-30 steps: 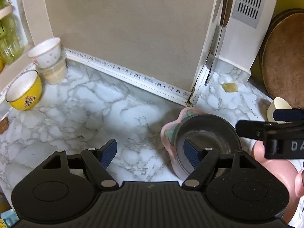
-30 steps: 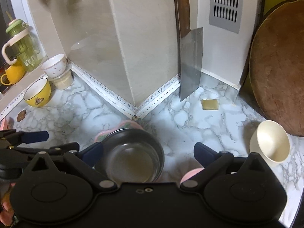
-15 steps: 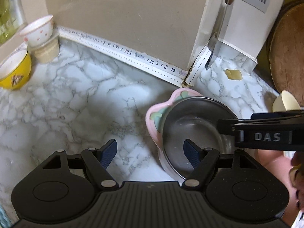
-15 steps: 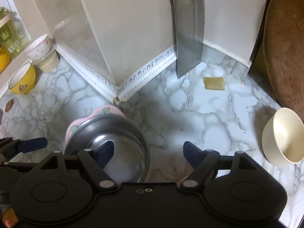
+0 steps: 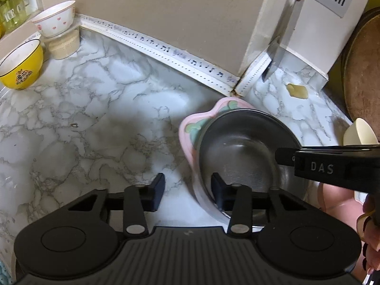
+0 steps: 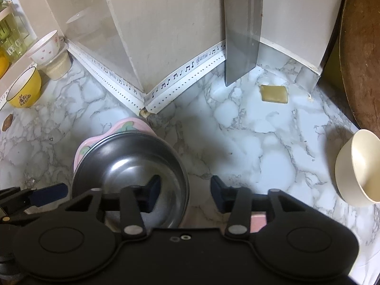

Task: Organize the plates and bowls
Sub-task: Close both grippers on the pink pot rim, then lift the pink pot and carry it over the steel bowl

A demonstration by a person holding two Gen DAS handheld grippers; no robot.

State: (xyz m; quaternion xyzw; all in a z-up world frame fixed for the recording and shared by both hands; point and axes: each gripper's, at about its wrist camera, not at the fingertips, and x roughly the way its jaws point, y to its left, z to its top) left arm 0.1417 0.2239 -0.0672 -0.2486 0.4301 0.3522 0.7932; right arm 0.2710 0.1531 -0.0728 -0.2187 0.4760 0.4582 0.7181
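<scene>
The pink plate (image 5: 190, 128) is mostly covered by the steel bowl (image 5: 239, 152); only its left rim and a green patch show. The bowl's near edge hides behind the left gripper (image 5: 187, 191) body, so contact between fingers and rim cannot be told. In the right wrist view the right gripper (image 6: 184, 193) body likewise covers the bowl's near side. The cream bowl (image 5: 359, 131) is half hidden behind the right gripper in the left view. The cleaver (image 6: 242, 28) handle is cut off at the top. The board (image 6: 361, 54) runs off the right edge. Print on the yellow bowl (image 6: 23, 90) is too small to read.
</scene>
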